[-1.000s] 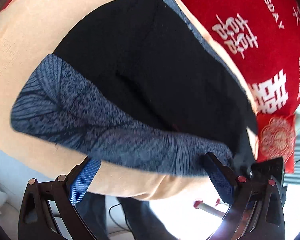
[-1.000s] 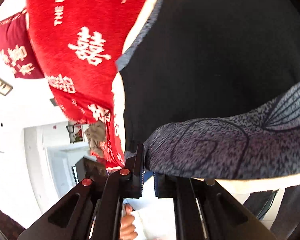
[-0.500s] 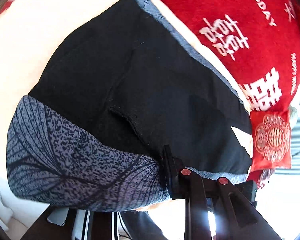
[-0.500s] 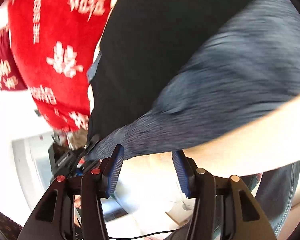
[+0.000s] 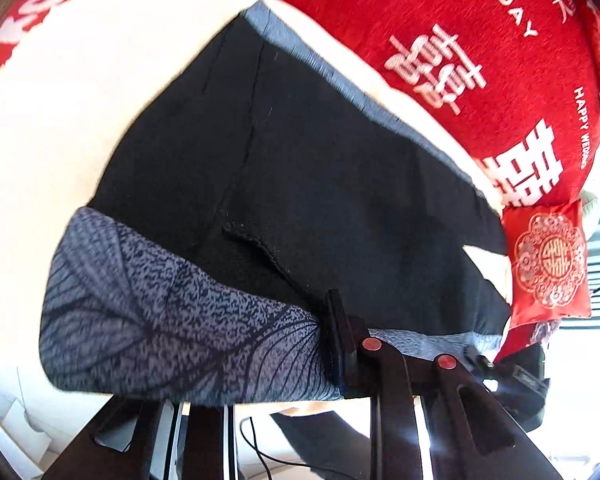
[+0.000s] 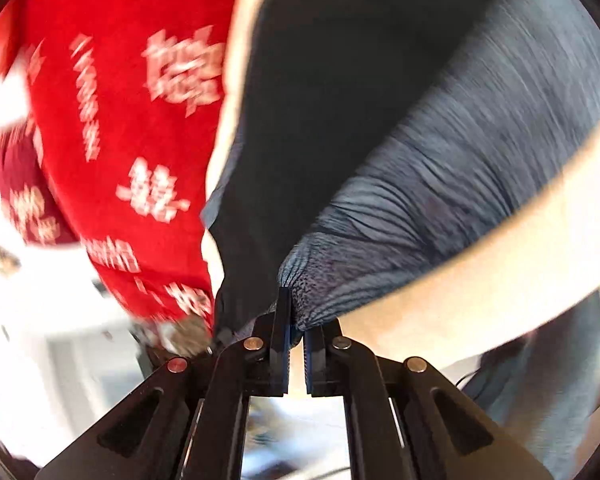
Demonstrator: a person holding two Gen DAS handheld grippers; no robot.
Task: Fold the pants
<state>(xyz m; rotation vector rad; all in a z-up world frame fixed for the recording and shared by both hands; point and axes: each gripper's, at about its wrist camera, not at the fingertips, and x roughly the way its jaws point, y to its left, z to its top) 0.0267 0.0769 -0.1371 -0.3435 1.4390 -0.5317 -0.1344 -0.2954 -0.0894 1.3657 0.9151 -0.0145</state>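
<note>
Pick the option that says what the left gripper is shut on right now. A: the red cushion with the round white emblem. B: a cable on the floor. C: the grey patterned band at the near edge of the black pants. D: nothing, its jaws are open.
C: in the left wrist view the left gripper is closed on the grey patterned band of the pants; the red cushion lies apart.

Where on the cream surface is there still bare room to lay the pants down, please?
In the left wrist view, bare cream surface lies beside the pants, bordered above by the red cover. Between pants and red cover only a narrow cream strip remains. The corner by the small red cushion is crowded.
</note>
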